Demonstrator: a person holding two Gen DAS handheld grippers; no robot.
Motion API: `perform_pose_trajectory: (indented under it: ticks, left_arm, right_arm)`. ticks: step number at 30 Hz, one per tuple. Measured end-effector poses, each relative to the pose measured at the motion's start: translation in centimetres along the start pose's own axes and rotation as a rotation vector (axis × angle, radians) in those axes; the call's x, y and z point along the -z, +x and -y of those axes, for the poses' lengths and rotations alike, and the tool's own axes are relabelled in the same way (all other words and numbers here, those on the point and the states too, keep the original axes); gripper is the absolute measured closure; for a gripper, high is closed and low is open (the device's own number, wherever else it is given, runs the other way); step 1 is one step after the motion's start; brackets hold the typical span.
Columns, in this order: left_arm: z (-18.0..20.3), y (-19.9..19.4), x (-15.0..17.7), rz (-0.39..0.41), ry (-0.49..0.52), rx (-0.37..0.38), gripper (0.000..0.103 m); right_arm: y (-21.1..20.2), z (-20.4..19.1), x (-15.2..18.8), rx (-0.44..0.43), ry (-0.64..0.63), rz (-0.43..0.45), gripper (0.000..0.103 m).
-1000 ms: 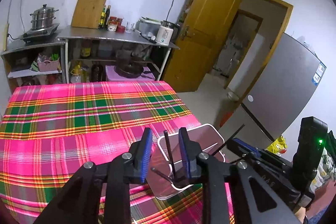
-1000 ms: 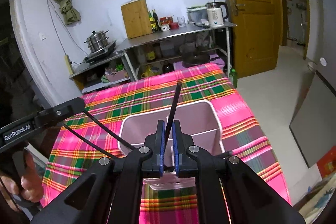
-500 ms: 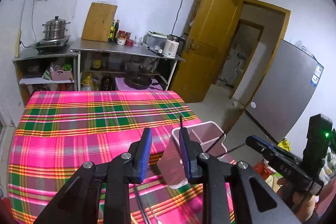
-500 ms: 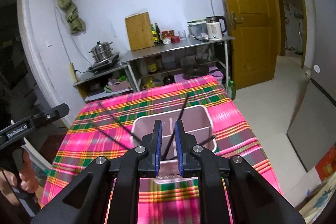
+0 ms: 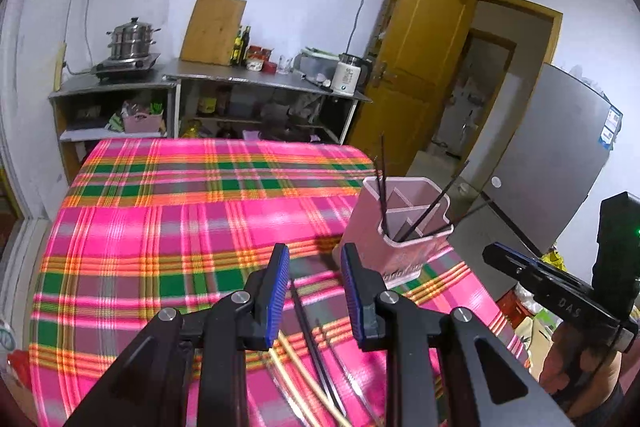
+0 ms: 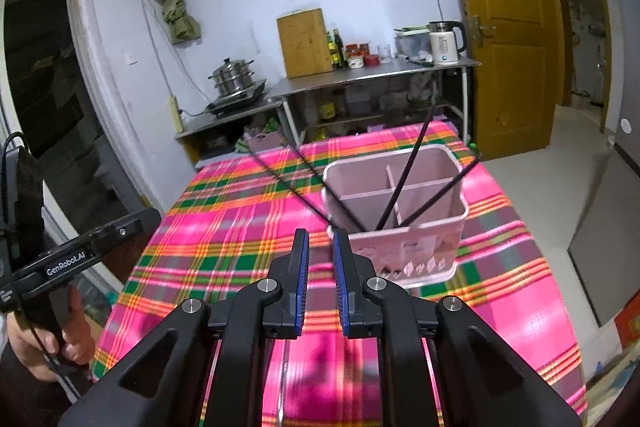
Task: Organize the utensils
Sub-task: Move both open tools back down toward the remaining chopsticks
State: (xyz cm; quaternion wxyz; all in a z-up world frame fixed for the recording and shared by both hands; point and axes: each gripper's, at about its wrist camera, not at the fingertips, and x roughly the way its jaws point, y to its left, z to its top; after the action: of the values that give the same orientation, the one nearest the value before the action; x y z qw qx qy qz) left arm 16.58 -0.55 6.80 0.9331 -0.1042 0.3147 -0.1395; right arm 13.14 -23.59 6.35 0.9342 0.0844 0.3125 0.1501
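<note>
A pink divided utensil holder (image 5: 400,227) stands on the plaid tablecloth (image 5: 180,219) and holds several black chopsticks (image 5: 383,183). It also shows in the right wrist view (image 6: 404,227) with the black chopsticks (image 6: 408,171) leaning outward. My left gripper (image 5: 314,283) is open and empty, above loose black and pale wooden chopsticks (image 5: 308,355) lying on the cloth. My right gripper (image 6: 320,259) is open and empty, just short of the holder's near wall.
A metal shelf unit (image 5: 256,95) with a kettle, bottles and a cutting board stands behind the table. A yellow door (image 5: 420,63) and a grey fridge (image 5: 552,163) are to the right. The table's right edge is near the holder.
Both grippers pulled back from the holder. The right gripper let go of the black chopstick, which now stands in the holder, and its jaws opened. The left gripper tilted down over the loose chopsticks.
</note>
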Motion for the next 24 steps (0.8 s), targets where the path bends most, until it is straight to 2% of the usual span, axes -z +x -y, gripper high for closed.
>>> perform_pose_trajectory:
  ticks: [13,24]
  left_arm:
    - [-3.0,0.7,5.3,-0.092,-0.07,-0.036,0.077]
    - [-4.1,4.2,8.4,-0.19,-0.144,-0.003,0.077]
  right_arm:
    - [1.0,-0.9,3.1,-0.045,-0.003,-0.064,0.09]
    - [3.0,-1.8,4.6,-0.076,-0.026,-0.118,0.09]
